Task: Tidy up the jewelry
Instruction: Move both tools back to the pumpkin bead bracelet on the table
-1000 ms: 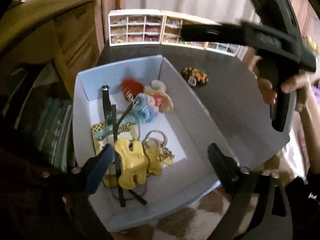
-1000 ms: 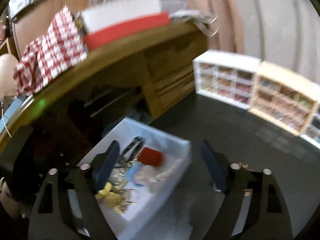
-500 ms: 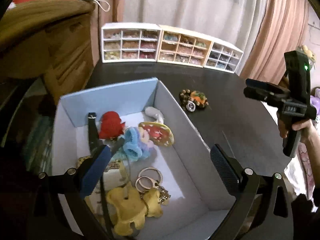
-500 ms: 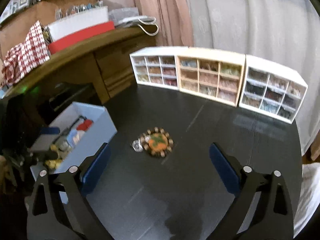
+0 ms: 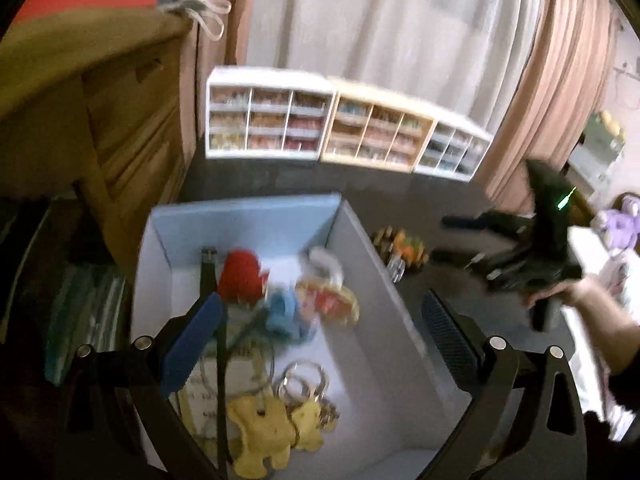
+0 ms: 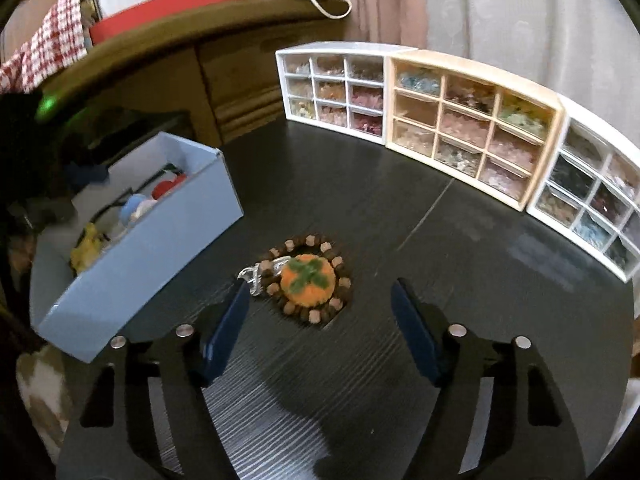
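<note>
1. In the right wrist view, my right gripper (image 6: 318, 312) is at the bottom of the frame, with the blue pads apart. The jaws are closing now, but nothing is between the pads yet.
2. Just above the right gripper, near the centre of the frame, the orange pumpkin charm (image 6: 307, 279) lies on the black table (image 6: 460, 280). A ring of brown wooden beads (image 6: 316, 316) goes around it, and a silver clasp (image 6: 254, 276) is at its left side. The lower edge of the bead ring is about level with the tips of the pads, a little nearer to the left pad; I cannot tell if the pad touches it.
3. In the left wrist view, my left gripper (image 5: 320, 332) is at the bottom of the frame and its jaws are wide apart, holding nothing. It hangs over the blue box (image 5: 248, 216).
4. Inside the box, from the bottom of the frame upward, I see yellow felt charms (image 5: 260, 440), metal key rings (image 5: 304, 380), a blue fluffy piece (image 5: 280, 312) and a red piece (image 5: 240, 276). This view is blurred.
5. In the right wrist view the blue box stands at the left of the frame, beside the charm but apart from it.
6. At the far edge of the table, three small drawer cabinets (image 6: 472, 128) stand in a row, in the upper right of the frame.
</note>
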{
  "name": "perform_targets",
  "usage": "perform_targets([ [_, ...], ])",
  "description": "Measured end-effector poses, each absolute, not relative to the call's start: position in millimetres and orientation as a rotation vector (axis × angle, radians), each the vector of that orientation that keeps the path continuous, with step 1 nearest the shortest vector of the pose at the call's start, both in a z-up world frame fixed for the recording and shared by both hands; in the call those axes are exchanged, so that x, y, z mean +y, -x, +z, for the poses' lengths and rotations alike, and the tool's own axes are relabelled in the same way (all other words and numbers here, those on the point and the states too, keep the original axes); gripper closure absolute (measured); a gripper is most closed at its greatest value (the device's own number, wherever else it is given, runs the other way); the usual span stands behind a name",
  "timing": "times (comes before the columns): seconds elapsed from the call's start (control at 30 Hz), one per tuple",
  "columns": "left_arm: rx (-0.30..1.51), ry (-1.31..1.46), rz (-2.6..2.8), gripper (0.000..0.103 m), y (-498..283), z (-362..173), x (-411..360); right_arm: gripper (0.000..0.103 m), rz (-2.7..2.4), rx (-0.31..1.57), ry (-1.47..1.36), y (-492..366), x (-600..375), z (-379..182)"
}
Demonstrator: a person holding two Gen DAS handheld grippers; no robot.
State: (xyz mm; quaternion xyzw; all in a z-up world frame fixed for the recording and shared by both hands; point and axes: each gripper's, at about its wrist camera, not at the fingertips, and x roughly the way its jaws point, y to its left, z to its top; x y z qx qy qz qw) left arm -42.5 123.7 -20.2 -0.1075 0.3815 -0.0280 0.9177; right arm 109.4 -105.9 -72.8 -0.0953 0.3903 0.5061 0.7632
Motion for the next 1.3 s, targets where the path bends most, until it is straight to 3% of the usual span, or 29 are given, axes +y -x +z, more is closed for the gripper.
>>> perform_targets([
  [0.13, 0.786, 0.154, -0.084, 0.004, 22, 0, 128, 0.044, 1.115, 0.868, 0.221, -114, -96, -78],
  [0.2, 0.795, 0.086, -0.087, 0.004, 5, 10, 124, 0.057, 1.140, 0.901, 0.213, -115, -92, -82],
  [0.23, 0.794, 0.060, -0.091, 0.004, -2, 15, 121, 0.059, 1.144, 0.913, 0.209, -115, -91, -83],
  [0.5, 0.778, -0.014, -0.182, 0.004, -61, 40, 96, 0.058, 1.120, 0.940, 0.194, -116, -89, -88],
  [0.57, 0.779, -0.020, -0.181, 0.004, -69, 43, 93, 0.062, 1.125, 0.916, 0.221, -112, -86, -86],
  [1.23, 0.832, 0.074, -0.135, 0.004, -65, 33, 117, 0.064, 1.157, 0.883, 0.352, -103, -68, -88],
  [1.27, 0.833, 0.074, -0.137, 0.004, -65, 32, 117, 0.068, 1.149, 0.868, 0.384, -100, -65, -89],
  [1.3, 0.834, 0.074, -0.141, 0.004, -66, 32, 117, 0.080, 1.168, 0.876, 0.375, -101, -65, -89],
])
